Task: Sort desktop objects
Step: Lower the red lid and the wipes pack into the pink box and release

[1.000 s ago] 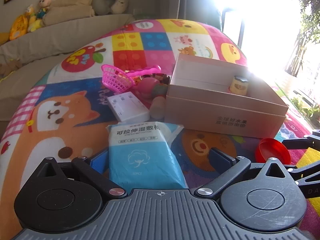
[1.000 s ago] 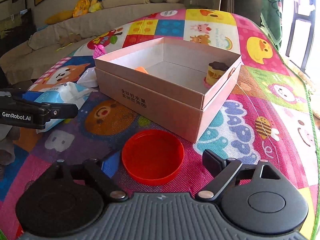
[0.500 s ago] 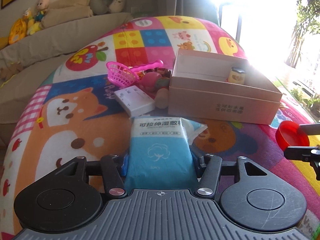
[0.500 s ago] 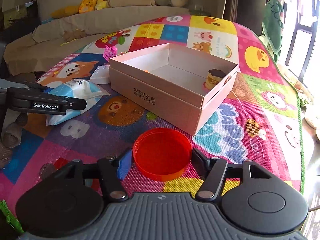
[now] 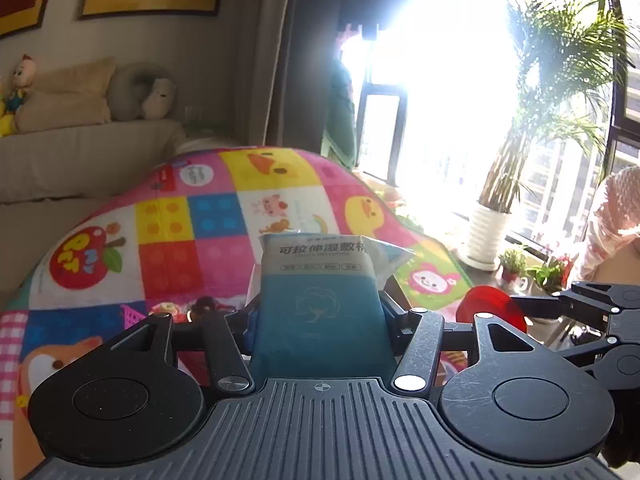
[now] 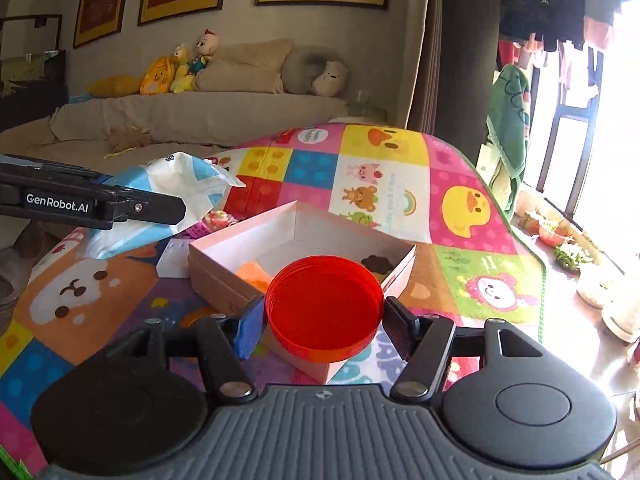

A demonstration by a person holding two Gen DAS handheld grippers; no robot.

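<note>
Box (image 6: pixel 224 276): few items inside. Left hand-held gripper (image 5: pixel 320 320) clamps wipes packet (image 5: pixel 320 304); right hand-held gripper (image 6: pixel 324 320) clamps red lid (image 6: pixel 324 312). Toys on mat (image 6: pixel 460 200) remain unsorted.

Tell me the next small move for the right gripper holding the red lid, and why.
Probably ease the right gripper forward a little and lower it, then open. It is shut on the red lid, which hangs above the near corner of the open pink box, so letting go now risks catching the rim. The left gripper holds the blue wipes pack aloft beside.
</note>
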